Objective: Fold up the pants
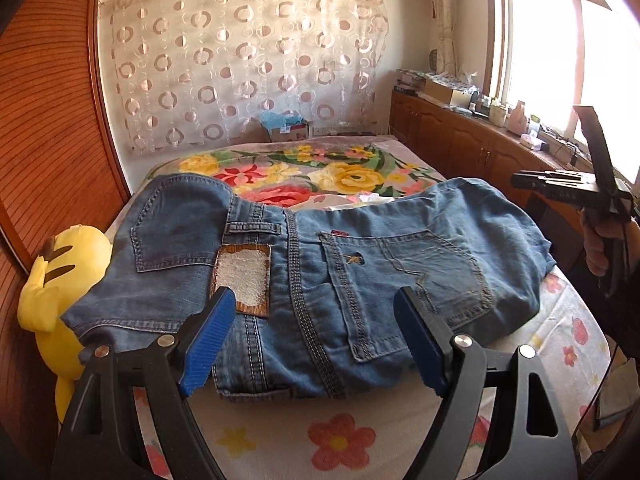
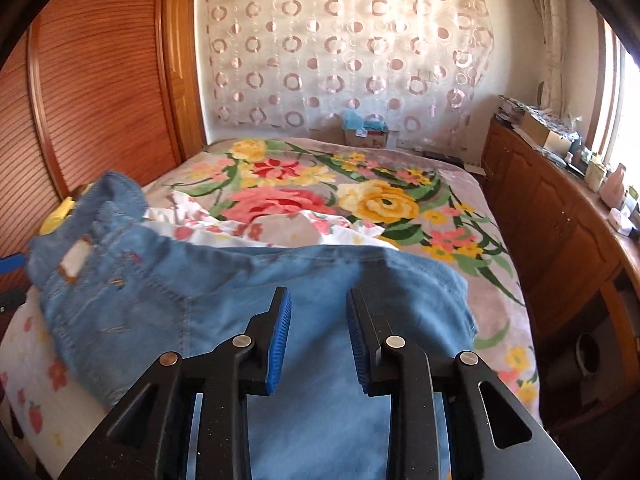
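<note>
Blue denim pants lie in a folded bundle on the bed, back pockets and a brown waist patch facing up. My left gripper is open, its blue pads just above the near edge of the bundle, holding nothing. My right gripper is open above the plain denim at the right end of the bundle. It also shows at the right edge of the left wrist view, held in a hand.
A yellow plush toy lies at the bed's left edge against the wooden wardrobe. A floral blanket and a white flowered sheet cover the bed. A wooden cabinet with clutter runs along the right.
</note>
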A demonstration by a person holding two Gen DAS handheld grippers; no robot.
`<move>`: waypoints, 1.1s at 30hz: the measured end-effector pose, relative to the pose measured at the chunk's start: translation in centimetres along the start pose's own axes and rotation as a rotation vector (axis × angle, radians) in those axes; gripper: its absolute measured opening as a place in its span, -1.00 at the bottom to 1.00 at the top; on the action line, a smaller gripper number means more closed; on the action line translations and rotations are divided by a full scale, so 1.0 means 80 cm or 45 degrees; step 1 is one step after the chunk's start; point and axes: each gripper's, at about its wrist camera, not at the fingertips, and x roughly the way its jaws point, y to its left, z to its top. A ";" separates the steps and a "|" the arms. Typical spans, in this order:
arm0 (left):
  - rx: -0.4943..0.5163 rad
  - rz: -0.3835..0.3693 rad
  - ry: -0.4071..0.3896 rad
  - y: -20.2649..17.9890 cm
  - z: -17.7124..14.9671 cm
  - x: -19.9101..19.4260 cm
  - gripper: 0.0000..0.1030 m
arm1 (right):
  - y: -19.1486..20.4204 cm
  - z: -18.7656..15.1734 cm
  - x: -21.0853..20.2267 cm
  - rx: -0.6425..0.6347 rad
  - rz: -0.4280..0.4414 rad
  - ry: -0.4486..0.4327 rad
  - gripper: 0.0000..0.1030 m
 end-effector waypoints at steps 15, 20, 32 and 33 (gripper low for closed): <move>0.008 0.020 -0.010 0.001 -0.043 -0.045 0.59 | 0.003 -0.103 -0.088 0.077 0.119 0.029 -0.05; -0.026 0.062 0.025 0.018 -0.064 -0.040 0.59 | 0.006 -0.127 -0.079 0.123 0.139 0.064 -0.05; -0.048 0.071 0.152 0.052 -0.084 0.021 0.31 | 0.023 -0.143 -0.054 0.143 0.183 0.165 0.02; -0.056 0.069 0.159 0.055 -0.084 0.024 0.30 | 0.020 -0.141 -0.054 0.144 0.184 0.172 0.02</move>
